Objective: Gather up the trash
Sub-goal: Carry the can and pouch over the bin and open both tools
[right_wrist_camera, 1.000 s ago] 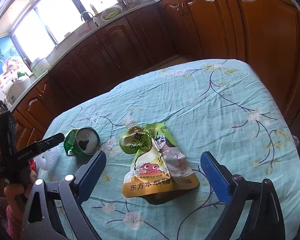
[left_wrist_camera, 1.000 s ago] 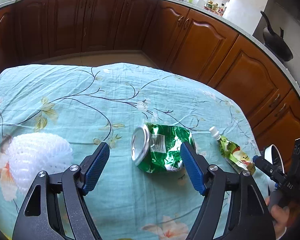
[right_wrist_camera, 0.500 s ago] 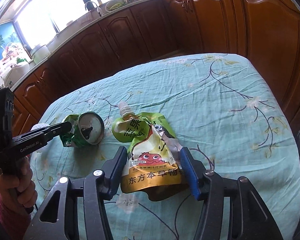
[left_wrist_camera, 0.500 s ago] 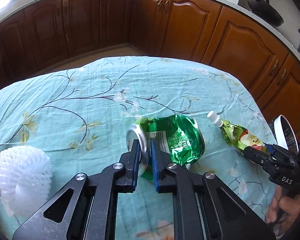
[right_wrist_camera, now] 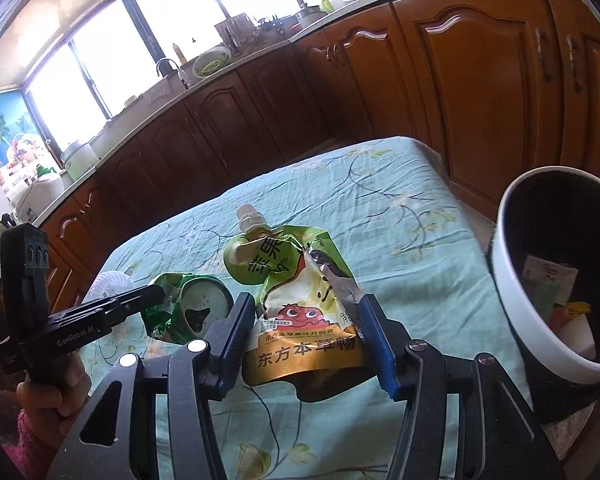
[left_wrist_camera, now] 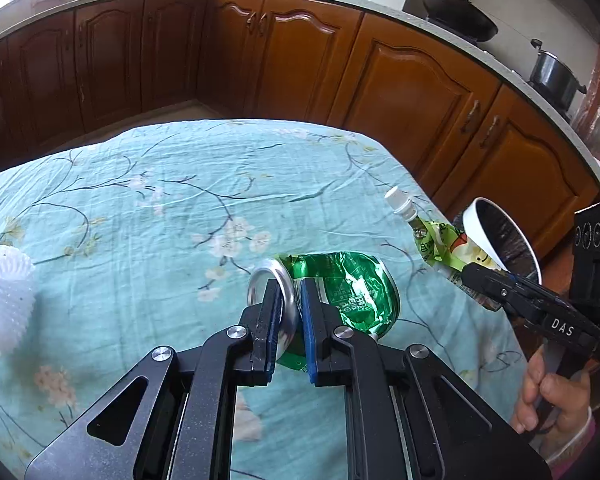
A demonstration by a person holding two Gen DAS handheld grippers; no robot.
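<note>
My left gripper (left_wrist_camera: 287,292) is shut on the silver rim of a crushed green can (left_wrist_camera: 348,284), held just above the teal floral tablecloth (left_wrist_camera: 160,216). The can also shows in the right wrist view (right_wrist_camera: 196,308). My right gripper (right_wrist_camera: 306,312) is shut on a green and yellow juice pouch (right_wrist_camera: 296,300) with a white spout and holds it lifted off the cloth. The pouch also shows in the left wrist view (left_wrist_camera: 444,244). A white bin (right_wrist_camera: 540,320) with a black liner stands just right of the pouch, holding some scraps.
A white foam fruit net (left_wrist_camera: 4,300) lies at the table's left edge. Brown kitchen cabinets (left_wrist_camera: 400,92) run behind and to the right of the table. The bin's rim (left_wrist_camera: 480,232) shows beside the table's right edge.
Both grippers have closed, the left on the can's rim and the right on the pouch. Both items are raised off the cloth. The bin has come into the right wrist view.
</note>
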